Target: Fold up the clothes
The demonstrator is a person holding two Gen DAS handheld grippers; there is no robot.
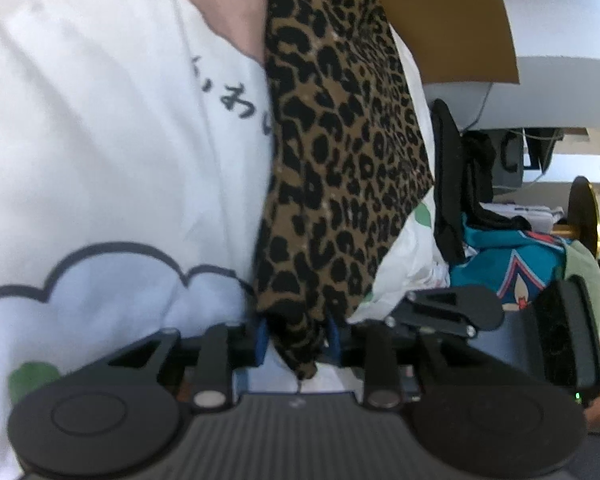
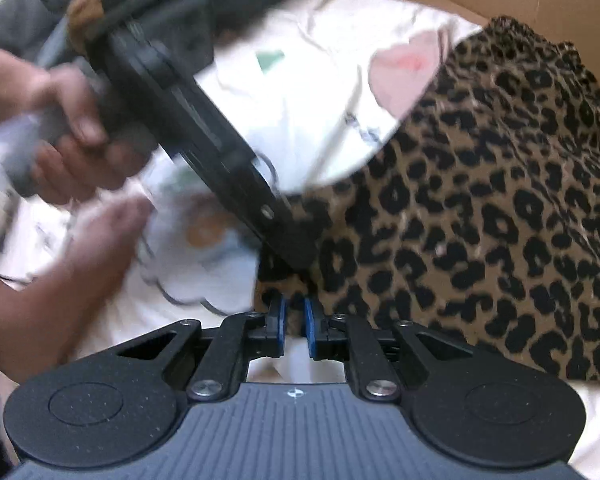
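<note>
Both grippers pinch the leopard cloth [image 1: 340,152]: left gripper [image 1: 297,340] clamps a bunched end, right gripper [image 2: 294,326] nearly closed on an edge, over a white shirt [image 1: 100,140].

I count one leopard-print garment [image 1: 340,152], hanging in my left view and spread wide in my right one. One white printed shirt [image 1: 100,140], on the person in front. Two grippers: my left gripper [image 1: 296,340] and my right gripper [image 2: 295,328]. Two bare hands [image 2: 72,132] show in the right view. One cardboard box [image 1: 448,20]. One teal patterned cloth [image 1: 512,256] and one black garment [image 1: 452,184] lie beyond, at the right of my left view.
</note>
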